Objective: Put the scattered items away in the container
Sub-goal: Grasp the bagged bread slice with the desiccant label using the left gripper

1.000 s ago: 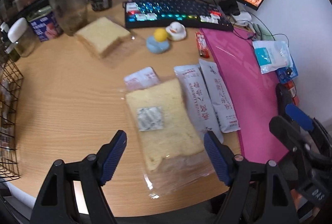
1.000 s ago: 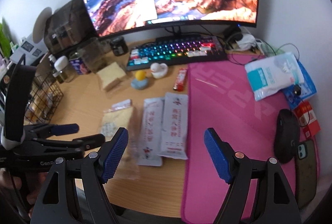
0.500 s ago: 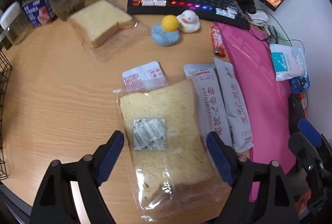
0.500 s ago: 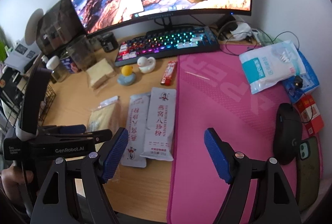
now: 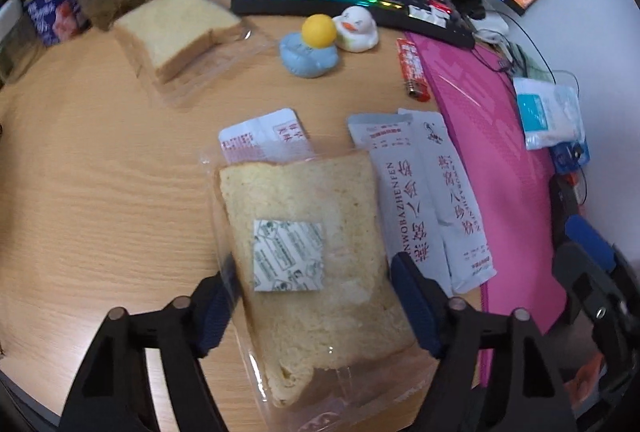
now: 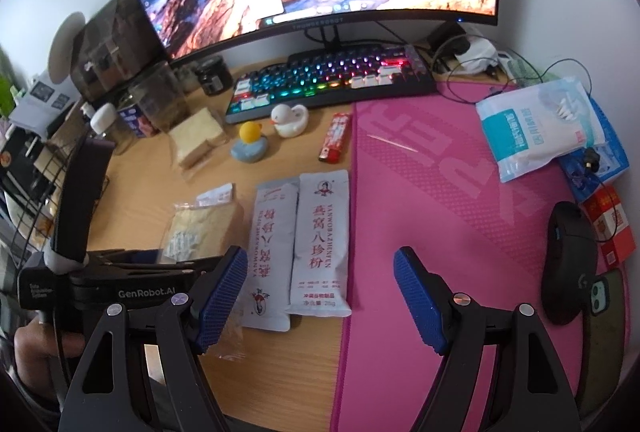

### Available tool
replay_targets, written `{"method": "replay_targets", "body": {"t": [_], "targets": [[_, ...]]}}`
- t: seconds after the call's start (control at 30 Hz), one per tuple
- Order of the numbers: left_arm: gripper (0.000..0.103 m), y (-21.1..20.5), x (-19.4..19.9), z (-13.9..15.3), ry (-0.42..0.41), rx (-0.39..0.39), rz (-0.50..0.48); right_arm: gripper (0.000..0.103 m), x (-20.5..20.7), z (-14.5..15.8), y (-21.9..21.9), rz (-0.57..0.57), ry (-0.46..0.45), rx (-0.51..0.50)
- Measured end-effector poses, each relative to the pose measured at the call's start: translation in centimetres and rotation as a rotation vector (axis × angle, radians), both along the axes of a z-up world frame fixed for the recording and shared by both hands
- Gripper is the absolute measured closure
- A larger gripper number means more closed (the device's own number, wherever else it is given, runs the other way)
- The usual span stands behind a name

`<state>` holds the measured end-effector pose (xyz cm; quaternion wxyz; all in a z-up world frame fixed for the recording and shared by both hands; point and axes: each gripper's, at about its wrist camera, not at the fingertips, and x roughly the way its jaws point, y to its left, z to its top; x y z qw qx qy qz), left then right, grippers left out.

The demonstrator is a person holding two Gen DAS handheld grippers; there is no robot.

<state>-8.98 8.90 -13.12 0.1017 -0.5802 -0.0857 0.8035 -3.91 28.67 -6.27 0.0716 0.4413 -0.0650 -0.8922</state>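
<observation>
A bagged bread slice with a white desiccant packet on it lies at the wooden desk's front edge. My left gripper straddles its near half, and the jaws are closing. The blue pads sit at the wrapper's sides without clearly pressing it. Two white sachets lie just right of the bread. My right gripper hangs open above the sachets' near ends and the pink mat's edge, holding nothing. A black wire basket stands at the far left.
A second bagged bread, a small red-printed packet, a blue-and-yellow duck, a white duck and a red lighter lie further back. The keyboard, pink mat, mouse and swab bag fill the right.
My left gripper has come down over the bread slice, so its fingers now flank the slice, and its jaws have narrowed. The right gripper has shifted only slightly.
</observation>
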Motion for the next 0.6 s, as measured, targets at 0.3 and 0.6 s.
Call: {"method": "replay_targets", "body": {"t": [0.3,0.6], "targets": [[0.039,-1.0,0.6,1.6,0.064,-0.008,0.014,0.026,0.2,0.3,-0.4,0.003,0.007,-0.004],[0.021,1.0,0.4,0.4,0.036,-0.169,-0.018,0.026,0.5,0.2,-0.6,0.004,0.009,-0.013]]}}
